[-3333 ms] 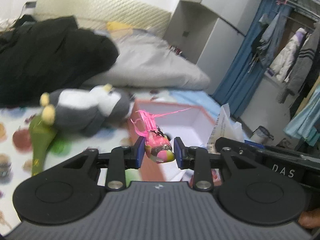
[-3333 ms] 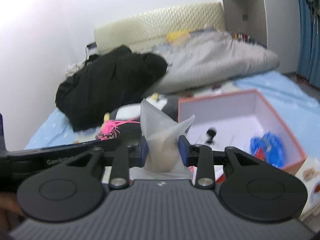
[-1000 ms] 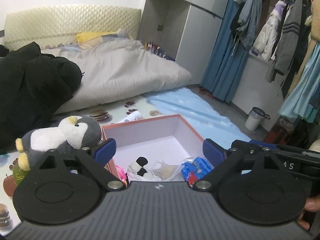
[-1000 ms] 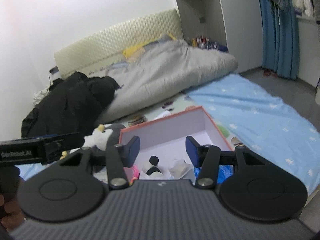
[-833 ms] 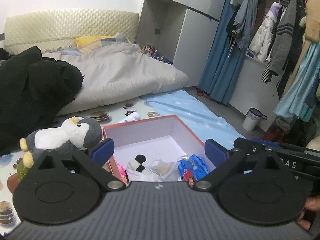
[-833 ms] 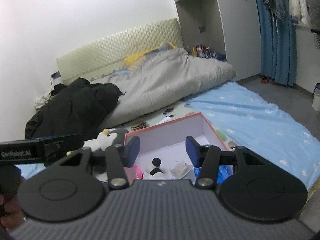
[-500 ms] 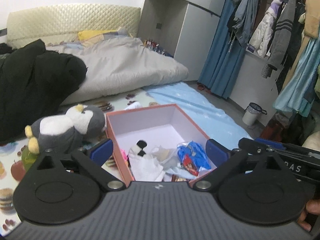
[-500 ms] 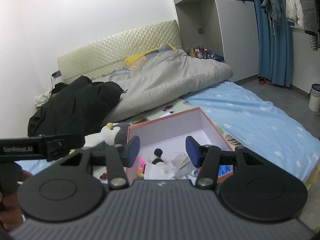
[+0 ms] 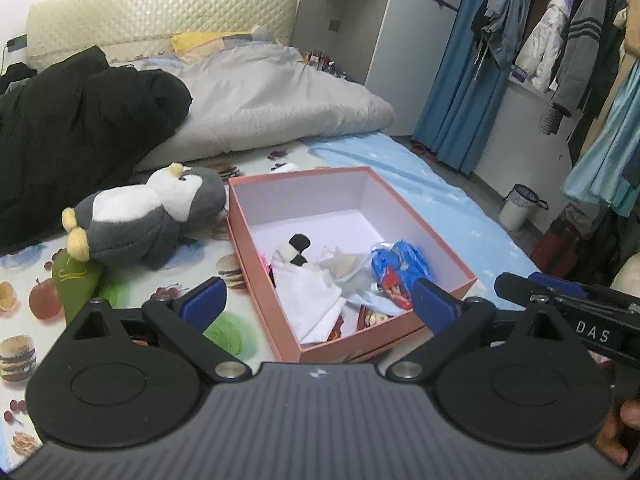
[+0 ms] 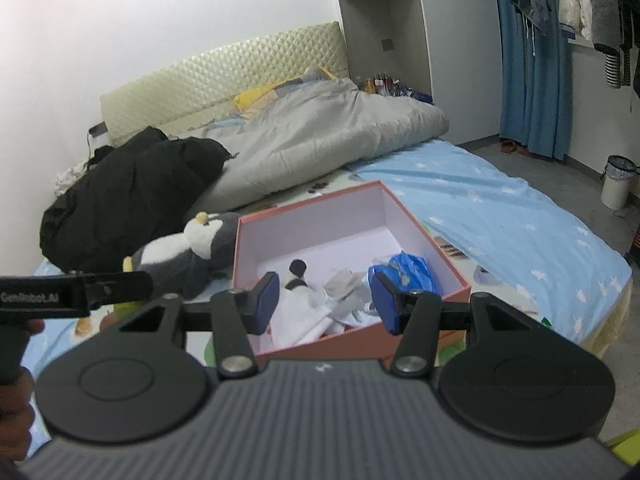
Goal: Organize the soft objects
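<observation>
Both my grippers are hanging over the bed with nothing in them. The left gripper (image 9: 318, 298) has its blue rubbery pads spread really wide, empty air between them. The right gripper (image 10: 324, 304) is about half spread, pads not touching anything either.

Below them sits the box (image 9: 436, 240), a shallow square cardboard thing, salmon-pink outside and matte white inside, with crisp straight walls. The soft stuff is piled in its near half: a crinkly shiny blue bag (image 9: 400, 266), a limp white cloth (image 9: 310, 292), some crumpled clear plastic (image 9: 344, 262), and a tiny black-and-white plush (image 9: 294, 246) poking up. The far half is bare white floor.

Just left of the box, outside it, a fuzzy grey-and-white penguin (image 9: 140, 220) lies on its side, yellow feet sticking out, nearly touching the box wall. It's on a smooth mat (image 9: 24, 312) printed with burgers and fruit. Behind that there's a puffy black coat (image 9: 80, 128) and a rumpled grey duvet (image 9: 272, 108) against a quilted cream headboard (image 9: 160, 12).
</observation>
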Demonstrator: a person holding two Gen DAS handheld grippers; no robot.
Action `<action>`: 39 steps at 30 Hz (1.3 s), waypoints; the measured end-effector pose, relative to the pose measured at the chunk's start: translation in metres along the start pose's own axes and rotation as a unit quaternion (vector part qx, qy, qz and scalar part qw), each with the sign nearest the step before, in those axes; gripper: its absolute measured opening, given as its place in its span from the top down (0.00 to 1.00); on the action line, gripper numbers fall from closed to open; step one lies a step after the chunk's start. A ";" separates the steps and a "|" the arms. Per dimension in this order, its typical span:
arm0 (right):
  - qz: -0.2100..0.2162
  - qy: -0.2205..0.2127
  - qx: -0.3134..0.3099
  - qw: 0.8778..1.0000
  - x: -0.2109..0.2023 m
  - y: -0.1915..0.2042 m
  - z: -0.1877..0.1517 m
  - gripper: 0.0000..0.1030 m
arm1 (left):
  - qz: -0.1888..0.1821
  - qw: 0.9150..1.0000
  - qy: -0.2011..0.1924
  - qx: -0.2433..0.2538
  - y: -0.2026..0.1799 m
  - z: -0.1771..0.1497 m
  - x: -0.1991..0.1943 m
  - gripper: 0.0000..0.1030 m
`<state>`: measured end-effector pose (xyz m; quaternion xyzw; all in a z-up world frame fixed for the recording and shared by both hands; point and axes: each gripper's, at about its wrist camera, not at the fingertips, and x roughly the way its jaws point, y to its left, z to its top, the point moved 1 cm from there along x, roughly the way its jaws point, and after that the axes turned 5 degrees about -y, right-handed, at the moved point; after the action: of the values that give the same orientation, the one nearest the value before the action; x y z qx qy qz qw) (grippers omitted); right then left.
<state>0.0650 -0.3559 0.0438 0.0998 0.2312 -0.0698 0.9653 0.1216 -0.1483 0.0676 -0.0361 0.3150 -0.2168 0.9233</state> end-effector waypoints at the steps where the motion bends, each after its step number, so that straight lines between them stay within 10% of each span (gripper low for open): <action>1: -0.001 0.002 0.000 1.000 0.001 0.000 -0.003 0.48 | 0.002 1.000 0.002 0.000 0.001 -0.001 0.001 0.02; 10: -0.011 0.017 -0.001 1.000 0.004 -0.004 -0.022 0.44 | 0.005 1.000 0.010 0.002 0.001 -0.004 0.005 0.02; 14: -0.015 0.010 -0.003 1.000 0.005 -0.005 -0.023 0.00 | 0.005 1.000 0.005 0.003 -0.001 -0.003 0.006 0.02; 39: -0.026 0.011 0.001 1.000 0.005 -0.014 -0.022 0.00 | -0.003 1.000 0.007 0.009 -0.007 -0.004 0.013 0.02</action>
<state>0.0574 -0.3653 0.0201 0.0955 0.2447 -0.0943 0.9603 0.1260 -0.1593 0.0589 -0.0270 0.3190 -0.2225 0.9209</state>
